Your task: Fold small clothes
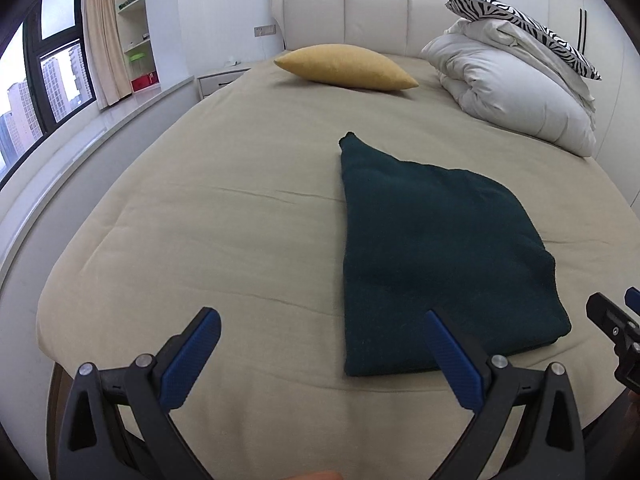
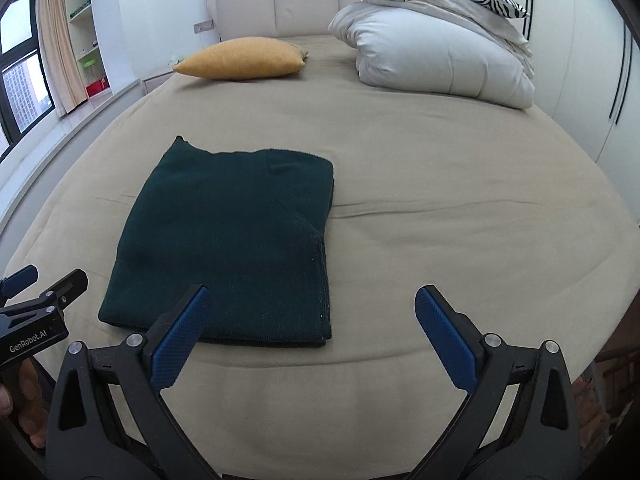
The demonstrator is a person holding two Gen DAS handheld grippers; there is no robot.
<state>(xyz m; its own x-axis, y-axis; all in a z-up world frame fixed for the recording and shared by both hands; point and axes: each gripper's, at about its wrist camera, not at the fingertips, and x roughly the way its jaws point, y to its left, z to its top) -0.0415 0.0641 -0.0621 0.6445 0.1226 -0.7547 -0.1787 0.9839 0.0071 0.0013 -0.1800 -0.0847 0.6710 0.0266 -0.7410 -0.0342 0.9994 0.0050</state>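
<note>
A dark green knitted garment [image 1: 436, 248] lies folded flat on the beige bed [image 1: 224, 216], near its front edge. It also shows in the right wrist view [image 2: 232, 240], with a folded-over sleeve along its right side. My left gripper [image 1: 322, 316] is open and empty, just in front of the garment's near left corner. My right gripper [image 2: 314, 296] is open and empty, just in front of the garment's near right corner. Each gripper shows at the edge of the other's view, the right one [image 1: 616, 320] and the left one [image 2: 40, 304].
A yellow cushion [image 1: 346, 67] lies near the padded headboard [image 1: 352, 12]. A folded white duvet [image 1: 516, 92] with a zebra pillow [image 1: 524, 20] on top is at the back right. A window [image 1: 44, 80] and sill run along the left; wardrobe doors [image 2: 592, 60] stand right.
</note>
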